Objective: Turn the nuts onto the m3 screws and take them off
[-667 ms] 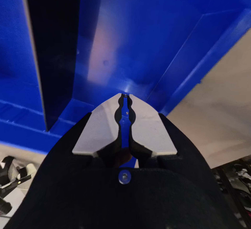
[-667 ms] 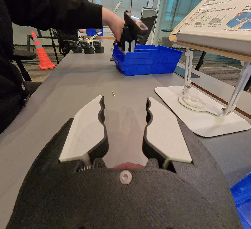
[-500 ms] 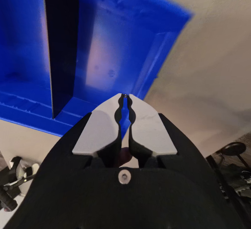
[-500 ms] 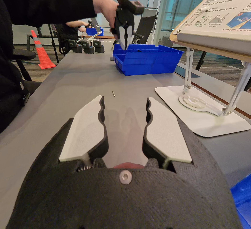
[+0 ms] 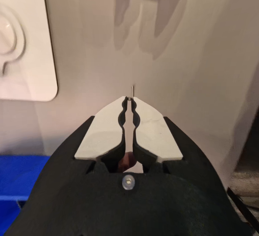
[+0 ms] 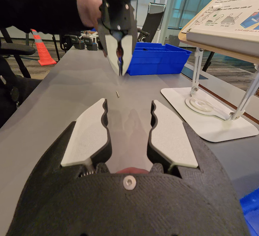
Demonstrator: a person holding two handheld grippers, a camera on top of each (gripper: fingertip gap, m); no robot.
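Note:
My left gripper (image 5: 129,97) is shut on a tiny metal nut (image 5: 129,99) pinched at its very tips. It hangs over the grey table (image 5: 182,75), with a thin screw (image 5: 132,89) lying just beyond the tips. In the right wrist view the screw (image 6: 117,94) lies loose on the table, and the hand-held left gripper (image 6: 120,74) points down, above and a little behind it. My right gripper (image 6: 129,103) is open and empty, low over the table, just short of the screw.
A blue parts bin (image 6: 161,61) stands farther back on the table. A white stand base (image 6: 210,117) carrying an instruction board (image 6: 231,12) is at the right. Another blue bin corner (image 6: 249,208) shows at my lower right. An orange cone (image 6: 42,50) and chairs stand beyond the table's left edge. The left gripper's tips are roughly 15 centimetres from the right gripper's.
My left gripper has lifted out of the blue bin with the nut and moved towards the right gripper, over the screw. The right gripper has stayed still and open.

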